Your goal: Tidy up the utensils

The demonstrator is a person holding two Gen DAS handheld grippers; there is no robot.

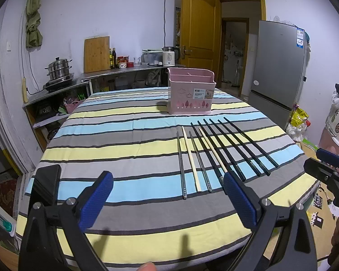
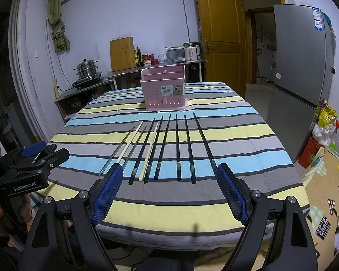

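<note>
Several chopsticks lie side by side on the striped tablecloth: black ones [image 1: 237,144] [image 2: 178,146], two pale wooden ones [image 1: 191,158] [image 2: 150,149] and two metal ones [image 1: 181,164] [image 2: 117,150]. A pink divided utensil basket [image 1: 191,91] [image 2: 163,89] stands upright behind them. My left gripper [image 1: 168,194] is open and empty, held above the near table edge, left of the chopsticks' near ends. My right gripper [image 2: 169,187] is open and empty, just in front of the chopsticks' near ends.
The table [image 1: 115,135] [image 2: 237,135] has a striped cloth. A steel counter with a pot [image 1: 58,70], cutting board [image 2: 122,54] and kettle [image 2: 192,52] runs behind. A grey fridge [image 1: 280,67] [image 2: 300,67] and bags stand to the right.
</note>
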